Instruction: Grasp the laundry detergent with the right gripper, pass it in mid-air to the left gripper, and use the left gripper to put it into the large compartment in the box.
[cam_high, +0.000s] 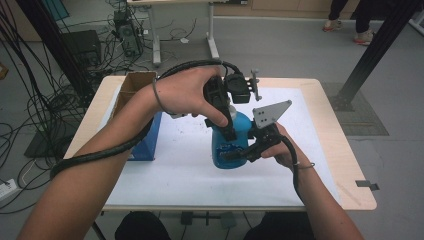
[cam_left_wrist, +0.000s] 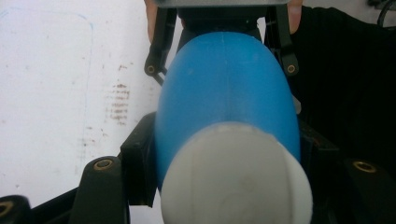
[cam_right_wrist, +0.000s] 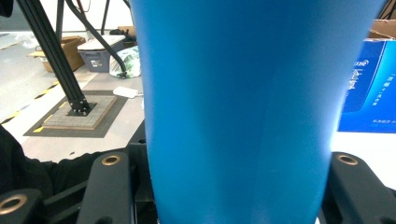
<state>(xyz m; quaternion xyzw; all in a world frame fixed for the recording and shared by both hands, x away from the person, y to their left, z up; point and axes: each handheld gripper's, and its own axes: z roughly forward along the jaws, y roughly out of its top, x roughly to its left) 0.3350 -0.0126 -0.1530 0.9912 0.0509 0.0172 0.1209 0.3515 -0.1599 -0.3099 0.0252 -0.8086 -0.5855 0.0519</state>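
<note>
A blue bottle (cam_high: 242, 125) with a white cap (cam_left_wrist: 236, 177) stands upright on the white sheet (cam_high: 175, 170) in the middle of the table. My left gripper (cam_high: 226, 129) comes down from above, shut on the bottle's upper part just below the cap; in the left gripper view its jaws press both sides of the blue body (cam_left_wrist: 224, 84). My right gripper (cam_high: 236, 153) reaches in from the right and is shut on the lower body, whose blue wall (cam_right_wrist: 238, 93) sits tight between its jaws.
A blue carton (cam_high: 147, 142) stands at the table's left, with an open cardboard box (cam_high: 135, 85) behind it. The wooden table edge (cam_high: 332, 135) runs along the right. Cables, a black frame post (cam_high: 375, 50) and a person's feet (cam_high: 365, 35) are on the floor beyond.
</note>
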